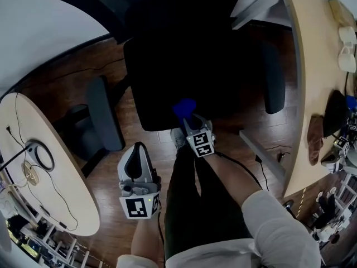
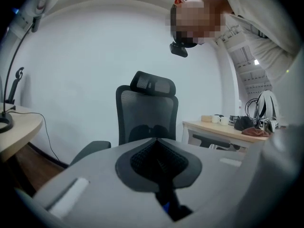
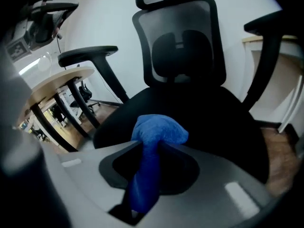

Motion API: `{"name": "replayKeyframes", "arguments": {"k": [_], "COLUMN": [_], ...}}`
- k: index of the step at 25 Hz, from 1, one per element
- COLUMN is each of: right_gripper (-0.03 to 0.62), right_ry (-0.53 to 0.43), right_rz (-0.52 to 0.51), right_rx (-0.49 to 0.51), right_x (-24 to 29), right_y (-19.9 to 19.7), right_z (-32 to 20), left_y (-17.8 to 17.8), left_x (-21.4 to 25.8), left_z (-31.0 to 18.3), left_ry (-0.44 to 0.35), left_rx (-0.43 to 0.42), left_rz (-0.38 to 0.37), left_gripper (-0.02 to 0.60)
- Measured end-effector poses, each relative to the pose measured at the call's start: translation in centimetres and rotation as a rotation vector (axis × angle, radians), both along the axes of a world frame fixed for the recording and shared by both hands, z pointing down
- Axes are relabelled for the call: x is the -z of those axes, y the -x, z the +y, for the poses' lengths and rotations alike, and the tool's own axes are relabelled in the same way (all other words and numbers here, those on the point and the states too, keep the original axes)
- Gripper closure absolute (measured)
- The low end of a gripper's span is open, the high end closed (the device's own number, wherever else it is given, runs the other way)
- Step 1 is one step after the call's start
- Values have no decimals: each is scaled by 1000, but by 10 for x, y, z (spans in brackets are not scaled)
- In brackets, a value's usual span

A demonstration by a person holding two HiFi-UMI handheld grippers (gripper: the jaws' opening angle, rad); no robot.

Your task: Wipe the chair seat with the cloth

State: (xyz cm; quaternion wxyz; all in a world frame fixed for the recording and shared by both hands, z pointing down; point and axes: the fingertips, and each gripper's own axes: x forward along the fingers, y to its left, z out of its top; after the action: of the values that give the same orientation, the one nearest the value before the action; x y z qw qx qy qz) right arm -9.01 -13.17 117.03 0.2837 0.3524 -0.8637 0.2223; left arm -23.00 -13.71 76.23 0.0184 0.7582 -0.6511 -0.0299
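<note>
The black office chair's seat (image 1: 184,66) fills the upper middle of the head view. My right gripper (image 1: 187,116) is at the seat's near edge, shut on a bunched blue cloth (image 1: 184,107). In the right gripper view the cloth (image 3: 159,129) bulges out past the gripper (image 3: 152,145) and hangs just over the front of the seat (image 3: 213,118); whether it touches I cannot tell. My left gripper (image 1: 135,149) is held back over the floor, left of the seat's front. The left gripper (image 2: 156,141) is shut with nothing in it and points at the mesh backrest (image 2: 147,115).
Armrests stand left (image 1: 103,116) and right (image 1: 273,77) of the seat. A rounded desk (image 1: 56,177) with cables lies at the left. A long desk (image 1: 315,66) with cups and gear runs along the right. My black-trousered leg (image 1: 195,205) is just before the seat on the wooden floor.
</note>
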Motion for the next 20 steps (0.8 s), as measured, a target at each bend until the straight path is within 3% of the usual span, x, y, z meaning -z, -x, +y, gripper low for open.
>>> {"name": "replayKeyframes", "arguments": {"k": [2, 6, 11, 14, 16, 20], "right_gripper": [500, 500, 500, 502, 502, 502], "right_ry": [-29, -45, -61, -66, -92, -175], "right_rz": [48, 115, 124, 98, 43, -131], "right_rx": [-26, -113, -194, -221, -220, -217], "right_x": [-5, -11, -1, 12, 44, 200], "right_y": [-61, -167, -234, -242, -223, -158], "right_z": [-17, -47, -67, -67, -67, -93], "left_y": [-14, -40, -70, -87, -93, -97], "left_x": [1, 2, 3, 4, 14, 79], "left_z": [-10, -25, -40, -43, -46, -62], "left_ry": [3, -2, 13, 19, 17, -9], "left_rx": [-17, -57, -104, -119, -130, -173], "left_rz": [37, 34, 22, 14, 16, 2], "left_gripper": [546, 546, 546, 546, 546, 546]}}
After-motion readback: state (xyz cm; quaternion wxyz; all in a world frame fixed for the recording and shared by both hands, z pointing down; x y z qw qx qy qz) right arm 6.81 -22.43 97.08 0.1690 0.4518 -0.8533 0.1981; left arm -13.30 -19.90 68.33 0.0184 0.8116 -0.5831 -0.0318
